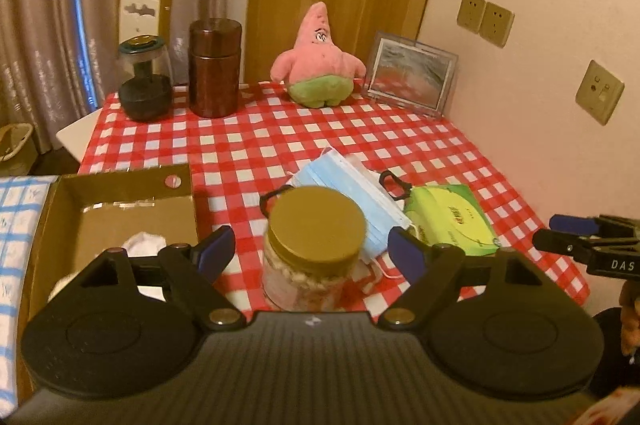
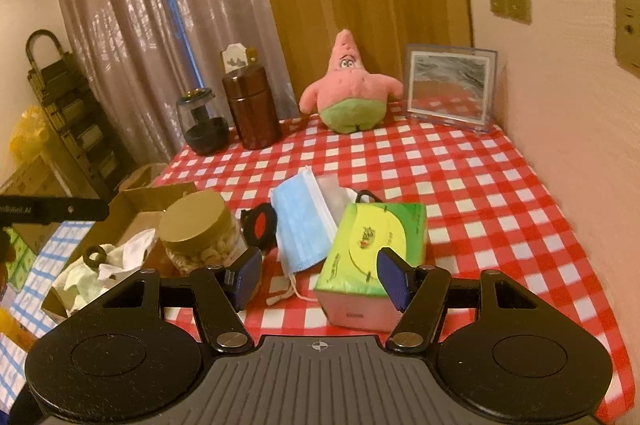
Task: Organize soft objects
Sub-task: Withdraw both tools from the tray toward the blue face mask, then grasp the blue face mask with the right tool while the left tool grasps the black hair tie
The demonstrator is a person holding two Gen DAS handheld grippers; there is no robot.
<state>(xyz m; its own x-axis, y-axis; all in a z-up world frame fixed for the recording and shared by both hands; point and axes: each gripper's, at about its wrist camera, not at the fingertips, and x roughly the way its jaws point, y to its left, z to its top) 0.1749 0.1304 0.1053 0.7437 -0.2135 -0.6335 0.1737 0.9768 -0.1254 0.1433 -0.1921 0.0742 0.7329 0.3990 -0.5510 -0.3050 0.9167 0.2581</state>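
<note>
Tissue pack (image 2: 372, 257) sits between right gripper (image 2: 320, 279) jaws.

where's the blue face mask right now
The blue face mask lies mid-table on the checked cloth in the right wrist view, between the gold-lidded jar on its left and the green tissue pack on its right.

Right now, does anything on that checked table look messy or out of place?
Yes. The blue face mask lies crumpled, partly under the green tissue pack, ear loop trailing. White cloths sit bunched in the cardboard box. Nothing looks spilled or broken.
</note>
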